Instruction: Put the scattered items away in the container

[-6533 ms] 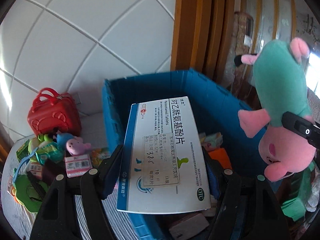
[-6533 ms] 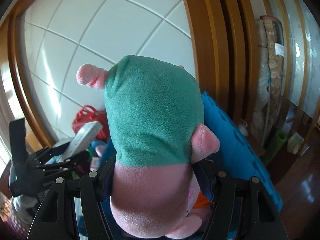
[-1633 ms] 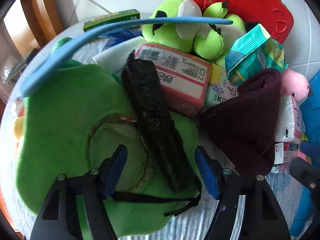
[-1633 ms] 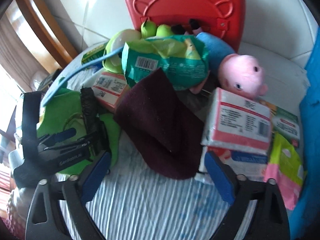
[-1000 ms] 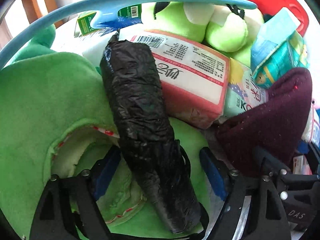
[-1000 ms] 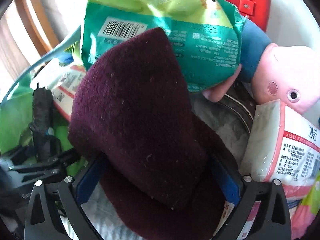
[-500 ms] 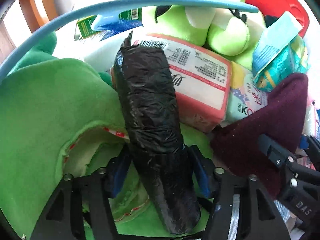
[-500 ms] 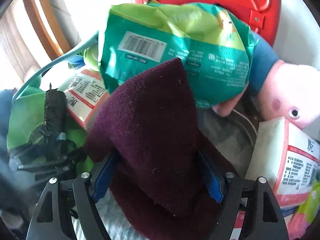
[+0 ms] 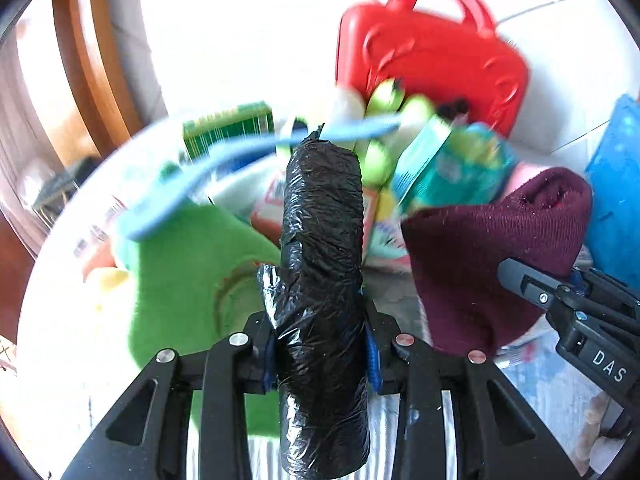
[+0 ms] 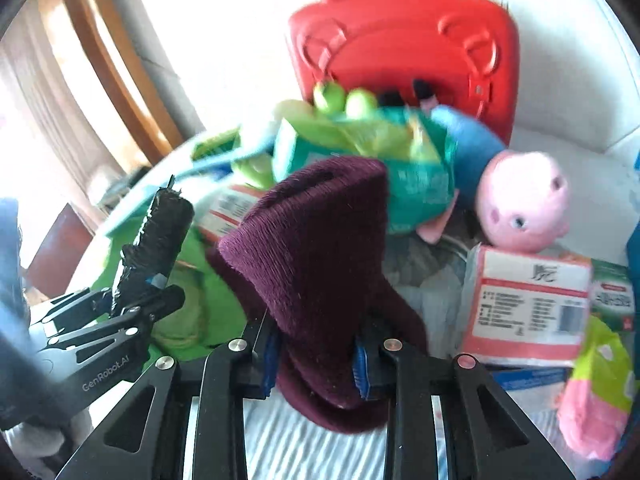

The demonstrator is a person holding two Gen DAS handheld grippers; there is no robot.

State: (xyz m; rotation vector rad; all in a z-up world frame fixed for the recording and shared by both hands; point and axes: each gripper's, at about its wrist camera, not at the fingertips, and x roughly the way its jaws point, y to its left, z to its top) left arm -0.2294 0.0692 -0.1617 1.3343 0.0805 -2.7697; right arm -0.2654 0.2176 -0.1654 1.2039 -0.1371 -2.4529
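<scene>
My left gripper [image 9: 320,356] is shut on a black plastic-wrapped roll [image 9: 320,264] and holds it upright above the pile; the roll also shows in the right wrist view [image 10: 156,240]. My right gripper [image 10: 316,364] is shut on a maroon knitted hat [image 10: 316,248], lifted off the pile; the hat also shows in the left wrist view [image 9: 488,248]. The blue container [image 9: 616,200] shows only as an edge at the far right.
A red toy case [image 10: 404,44] stands at the back. In front lie a green snack bag [image 10: 360,160], a pink pig plush [image 10: 520,204], a tissue pack [image 10: 528,304], a green plush [image 9: 192,272], a green box [image 9: 228,128] and a blue hanger [image 9: 248,148].
Both grippers have closed on their items and lifted them: the left raised the black roll off the green plush, the right raised the maroon hat. Both views pulled back from the pile.
</scene>
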